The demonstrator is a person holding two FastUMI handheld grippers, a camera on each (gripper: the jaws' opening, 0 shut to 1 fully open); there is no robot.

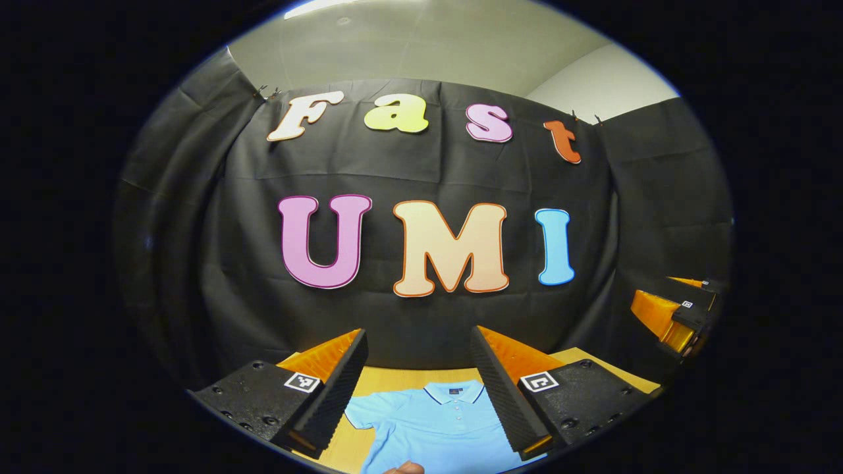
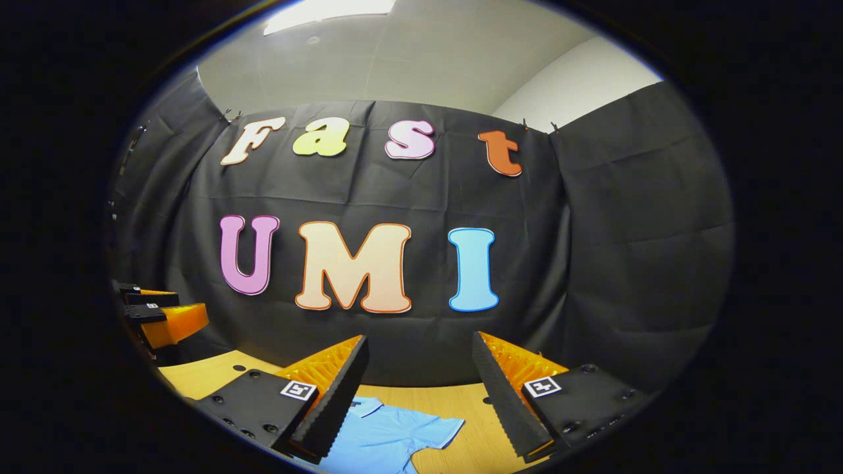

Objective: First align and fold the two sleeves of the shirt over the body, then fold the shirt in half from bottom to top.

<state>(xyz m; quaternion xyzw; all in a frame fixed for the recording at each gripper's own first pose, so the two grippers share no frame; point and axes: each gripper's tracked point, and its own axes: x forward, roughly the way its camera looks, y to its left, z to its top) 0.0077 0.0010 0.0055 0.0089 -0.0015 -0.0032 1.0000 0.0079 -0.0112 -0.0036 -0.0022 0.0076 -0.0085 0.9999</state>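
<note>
A light blue polo shirt [image 1: 438,428] lies flat on the wooden table [image 1: 388,380], collar toward the far wall, one short sleeve spread out to the left. My left gripper [image 1: 421,388] hangs open above the collar area, nothing between its fingers. In the right gripper view the same shirt [image 2: 388,434] shows its collar and its other short sleeve spread toward the right. My right gripper [image 2: 421,392] is open above that sleeve, holding nothing. The other gripper appears far right in the left gripper view [image 1: 681,316] and far left in the right gripper view [image 2: 161,316].
The booth's black cloth wall [image 1: 421,171] stands close behind the table's far edge. A bit of a hand [image 1: 403,468] shows at the bottom edge over the shirt. Bare table [image 2: 474,408] lies beside the sleeve.
</note>
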